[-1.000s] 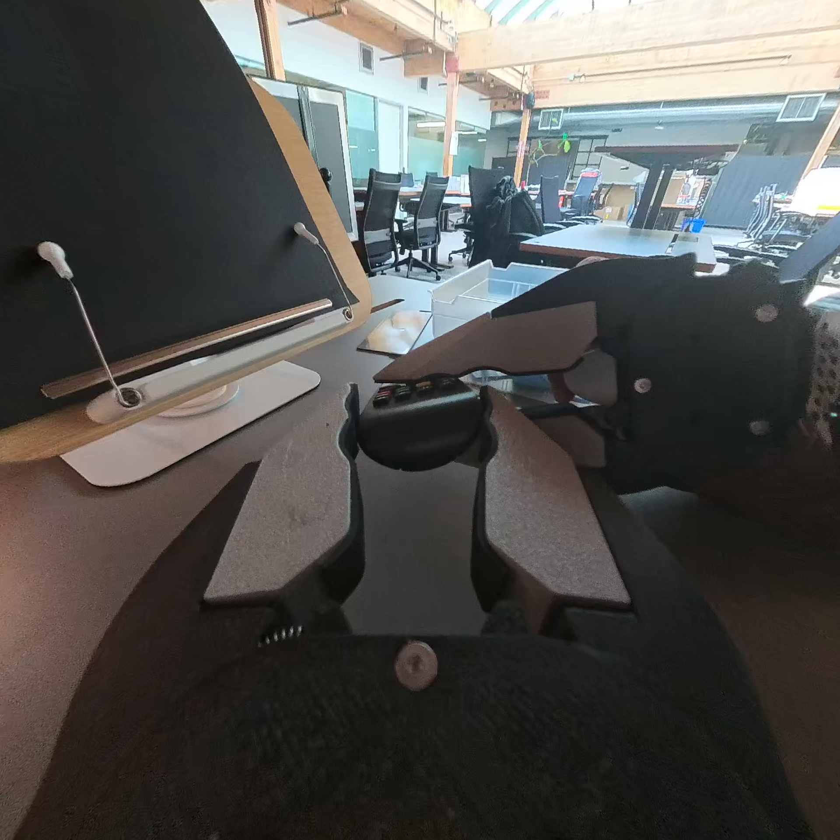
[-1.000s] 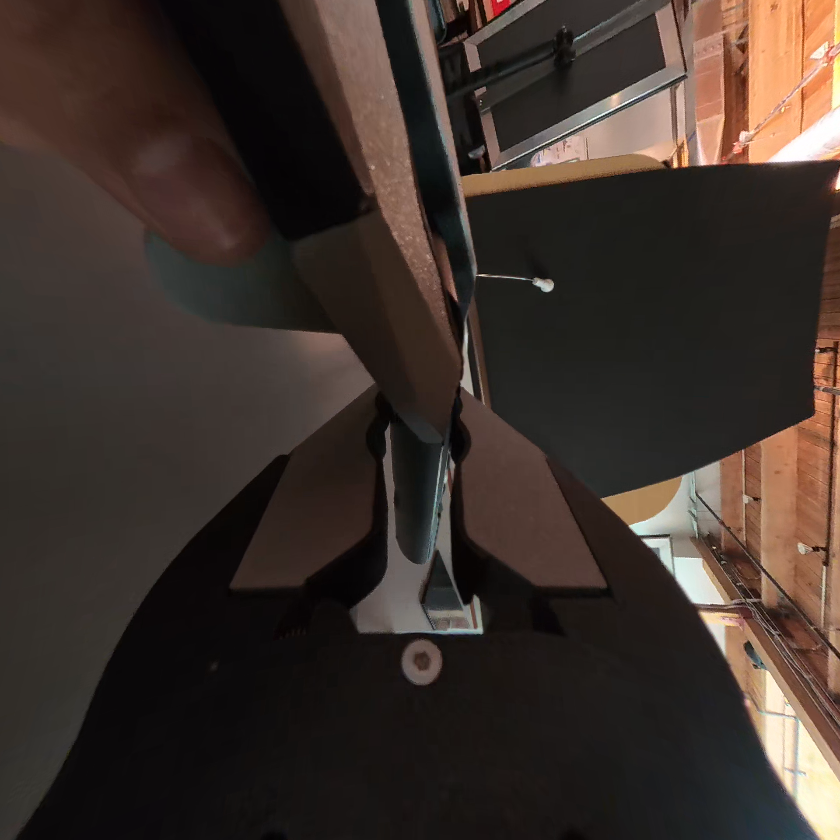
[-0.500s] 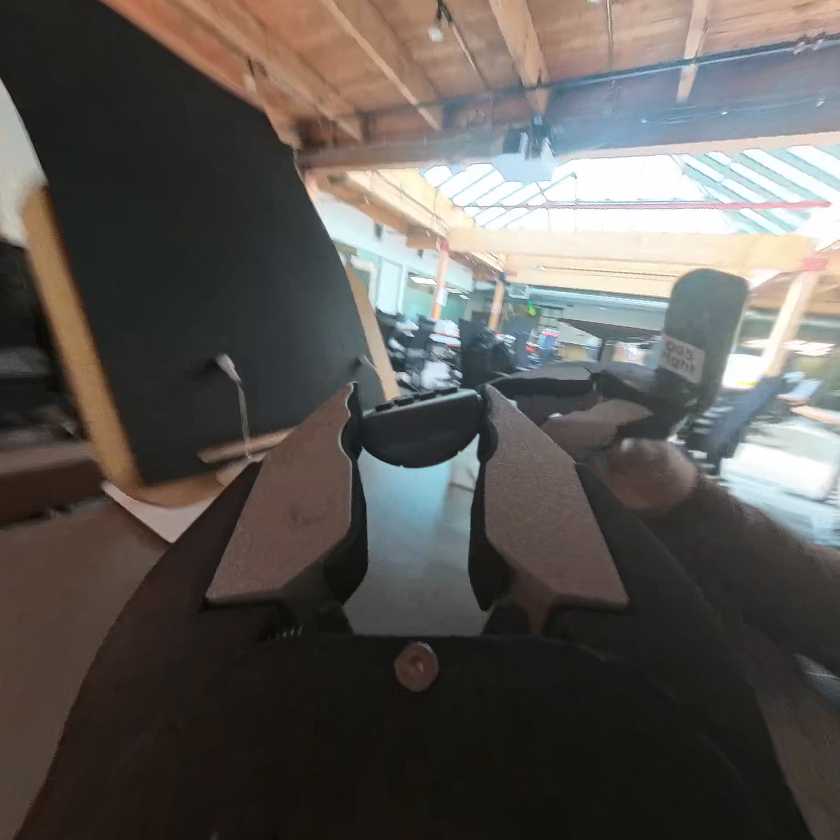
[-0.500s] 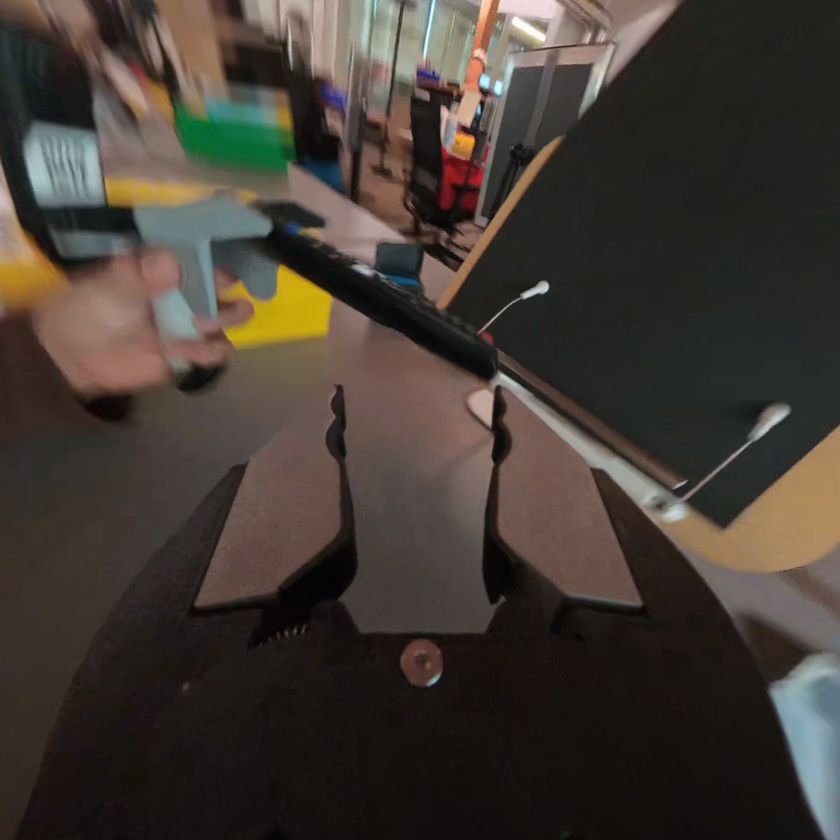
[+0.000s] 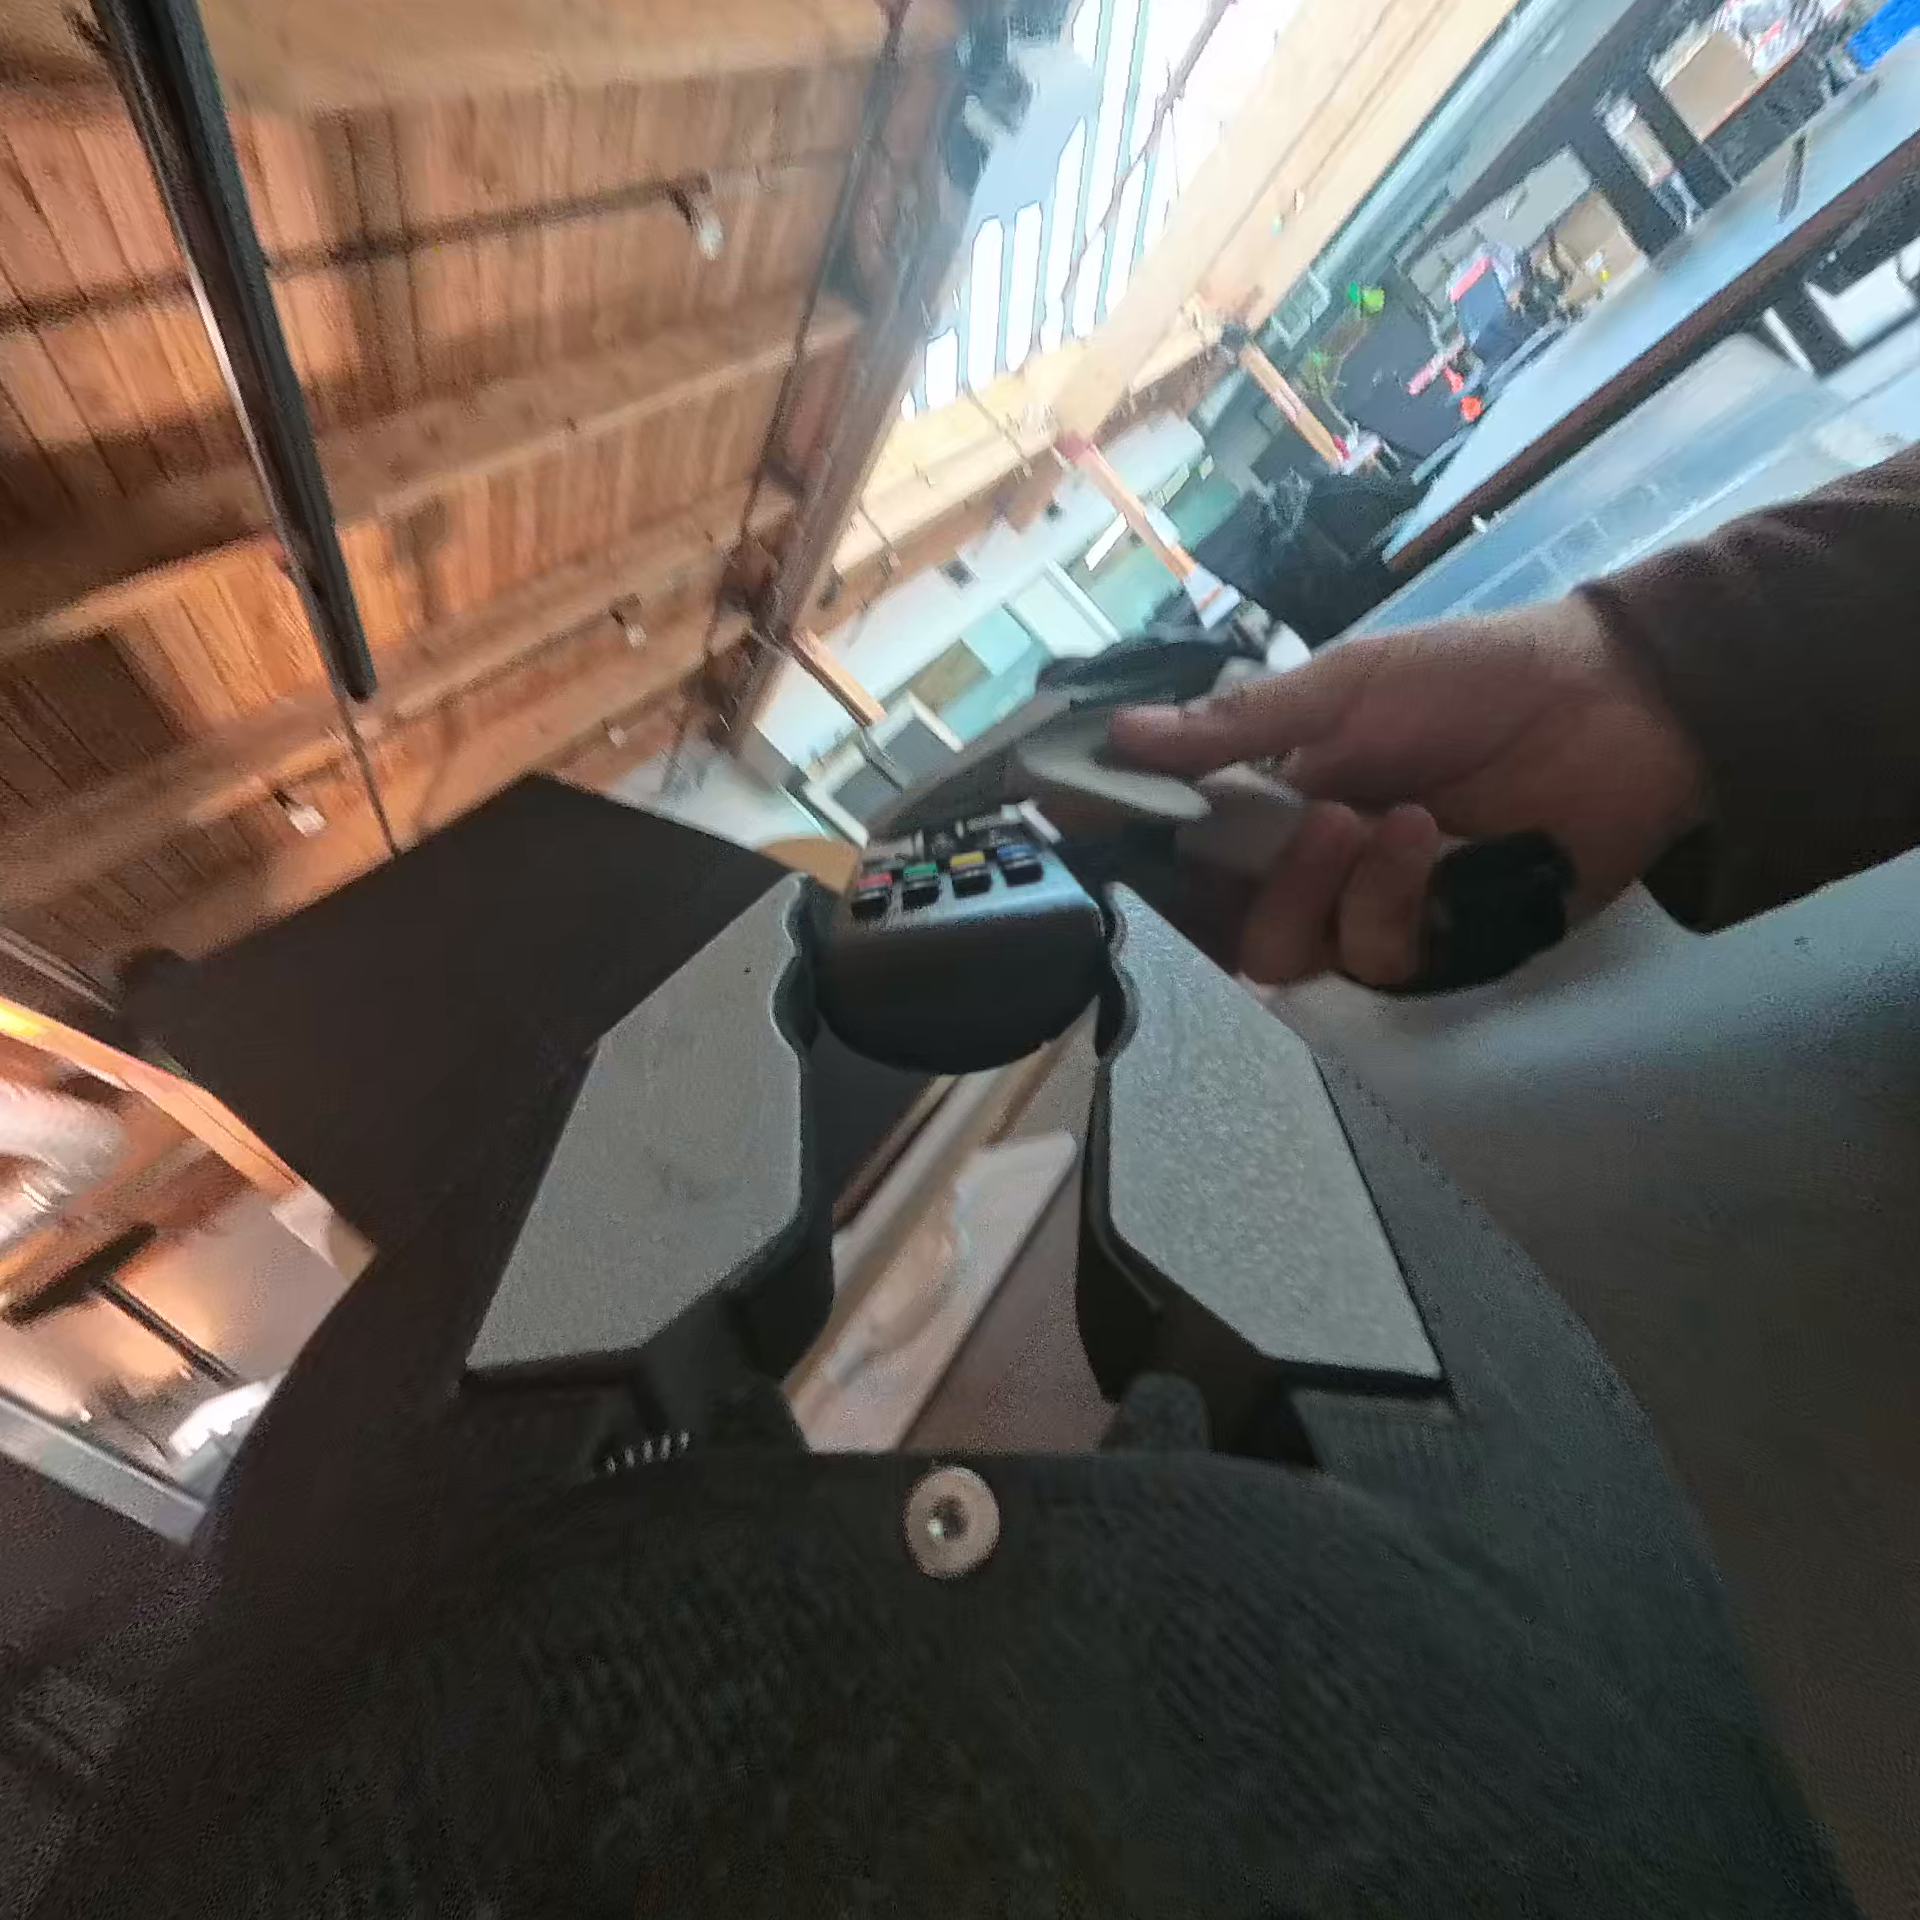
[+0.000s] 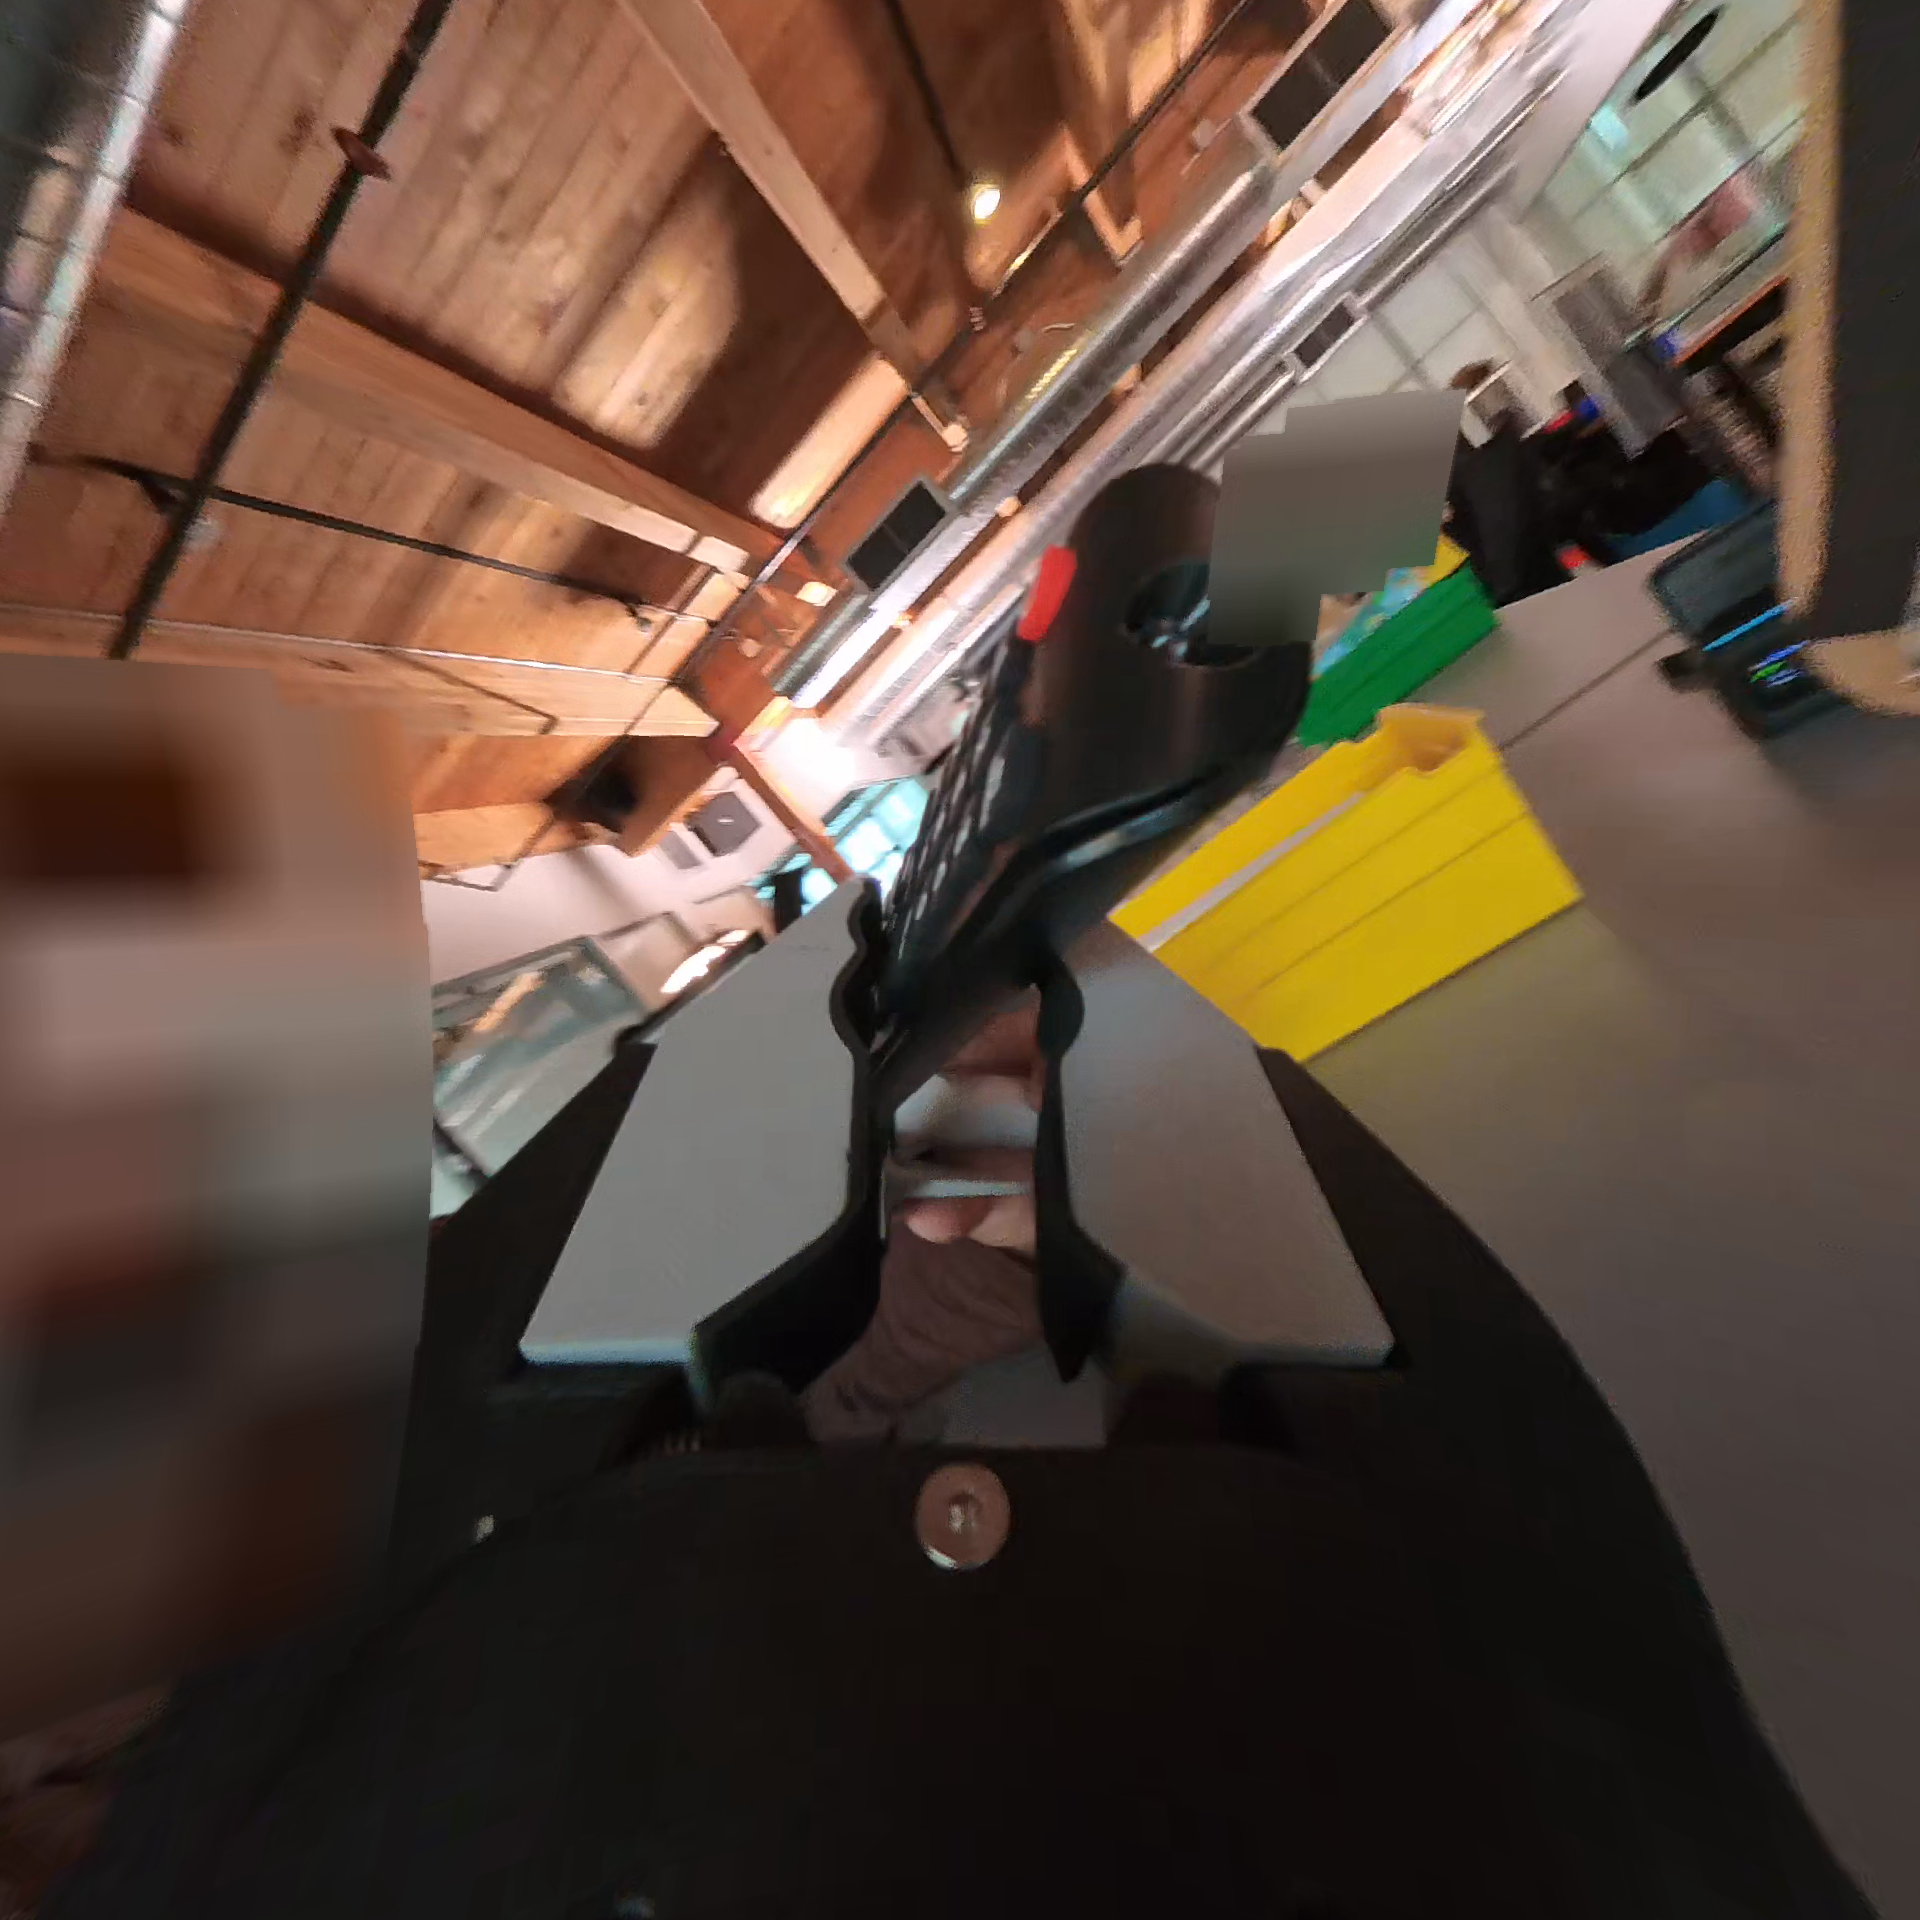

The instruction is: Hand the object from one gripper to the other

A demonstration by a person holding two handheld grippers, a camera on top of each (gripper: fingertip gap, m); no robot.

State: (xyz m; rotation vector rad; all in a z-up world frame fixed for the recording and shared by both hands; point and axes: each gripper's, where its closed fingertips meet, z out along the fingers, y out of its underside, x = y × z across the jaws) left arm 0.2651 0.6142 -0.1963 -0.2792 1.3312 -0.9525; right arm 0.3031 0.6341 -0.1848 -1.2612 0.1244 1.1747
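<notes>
A black remote control (image 5: 961,977) with a row of coloured buttons is held up in the air. My left gripper (image 5: 954,920) is shut on its near end. My right gripper (image 5: 1049,758), held by a hand (image 5: 1455,748), reaches in from the right just past the coloured buttons. In the right wrist view my right gripper (image 6: 956,966) is shut on the remote (image 6: 966,831), which runs tilted up and away to a red button at its far end. A hand and a sleeve show through the gap behind the fingers. Both views are blurred by motion.
A black board on a wooden stand (image 5: 436,987) rises at the left, close to the left gripper. A grey table (image 5: 1662,1195) lies below. A yellow bin (image 6: 1351,914) and a green bin (image 6: 1392,644) stand on the table (image 6: 1714,852) farther off.
One second ago both grippers held the remote. Half a second ago the right gripper was open and apart. Now it has come back and shut on the remote; both grippers are tilted upward.
</notes>
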